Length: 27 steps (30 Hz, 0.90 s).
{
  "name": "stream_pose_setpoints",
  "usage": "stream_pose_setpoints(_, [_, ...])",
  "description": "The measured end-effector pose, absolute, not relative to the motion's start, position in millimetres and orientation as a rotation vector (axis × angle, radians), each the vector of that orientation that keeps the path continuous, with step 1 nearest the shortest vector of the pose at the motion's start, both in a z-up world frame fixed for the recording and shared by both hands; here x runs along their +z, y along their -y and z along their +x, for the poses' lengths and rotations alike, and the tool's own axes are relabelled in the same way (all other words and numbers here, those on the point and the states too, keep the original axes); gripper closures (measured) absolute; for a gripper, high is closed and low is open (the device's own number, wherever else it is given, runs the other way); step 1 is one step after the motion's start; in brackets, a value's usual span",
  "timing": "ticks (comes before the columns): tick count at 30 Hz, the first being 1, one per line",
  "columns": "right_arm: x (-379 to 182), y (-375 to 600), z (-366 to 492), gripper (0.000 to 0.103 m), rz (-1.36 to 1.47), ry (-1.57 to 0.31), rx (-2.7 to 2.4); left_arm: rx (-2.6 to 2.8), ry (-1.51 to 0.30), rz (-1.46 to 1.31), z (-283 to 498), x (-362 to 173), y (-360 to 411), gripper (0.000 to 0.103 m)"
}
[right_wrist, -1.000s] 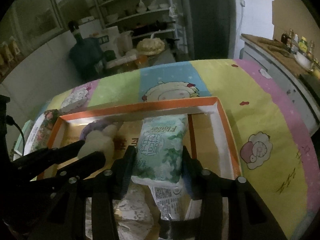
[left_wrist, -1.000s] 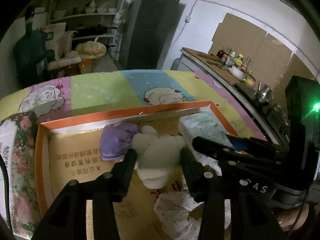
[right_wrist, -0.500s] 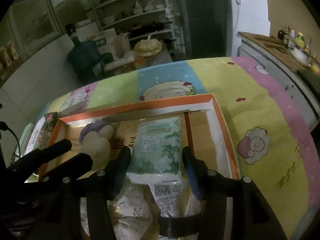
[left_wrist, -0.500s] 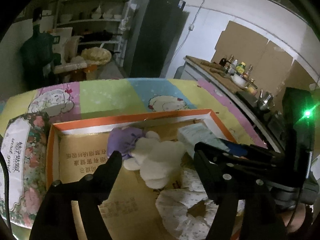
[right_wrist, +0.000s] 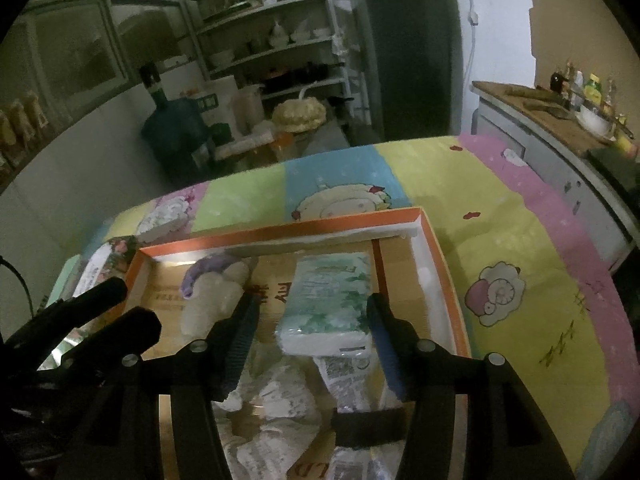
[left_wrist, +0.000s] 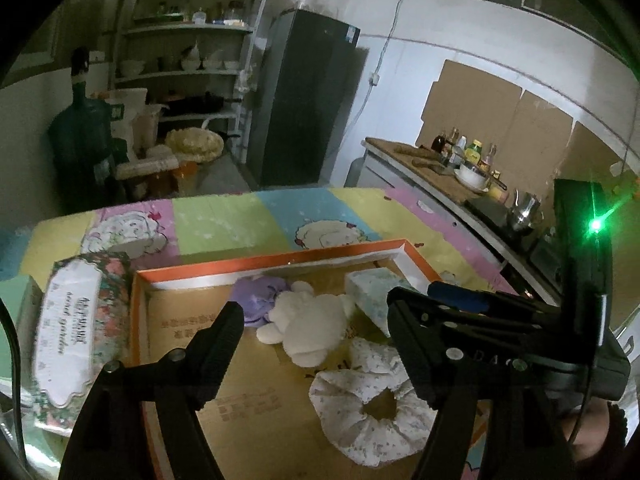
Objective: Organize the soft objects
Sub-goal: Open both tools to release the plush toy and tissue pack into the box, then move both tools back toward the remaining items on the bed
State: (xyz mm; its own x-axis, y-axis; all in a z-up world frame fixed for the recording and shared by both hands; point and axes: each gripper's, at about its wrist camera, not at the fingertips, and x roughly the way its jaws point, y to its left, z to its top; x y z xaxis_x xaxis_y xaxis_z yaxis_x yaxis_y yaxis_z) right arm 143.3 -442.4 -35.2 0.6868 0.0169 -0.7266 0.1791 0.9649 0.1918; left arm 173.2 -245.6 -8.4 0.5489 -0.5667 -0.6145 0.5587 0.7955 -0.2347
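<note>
Your white plush toy [left_wrist: 310, 326] lies in the orange-rimmed cardboard box [left_wrist: 280, 260], touching one purple cloth [left_wrist: 256, 298], with one tissue pack [right_wrist: 328, 300] and one floral scrunchie [left_wrist: 368, 400] nearby. Your left hand-held gripper [left_wrist: 314, 334] hangs released above the plush; your right hand-held gripper [right_wrist: 310, 328] straddles the pack, pads clear. The box sits on a cartoon-sheep worktop [right_wrist: 500, 240] in a dim kitchen, beside one flowered tissue packet [left_wrist: 76, 328].

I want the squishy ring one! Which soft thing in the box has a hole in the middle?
The white flowery scrunchie, lying nearest the camera in the box. The white plush, purple cloth and tissue pack have no hole.
</note>
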Motion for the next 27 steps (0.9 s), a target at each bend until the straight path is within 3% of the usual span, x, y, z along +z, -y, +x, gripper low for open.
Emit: stream_pose_setpoints(27, [-3.7, 356.4, 80.9, 0.044, 0.198, -0.602, -0.038, -0.514, -0.56, -0.023, 130.8, 23.6, 157.7, 0.029])
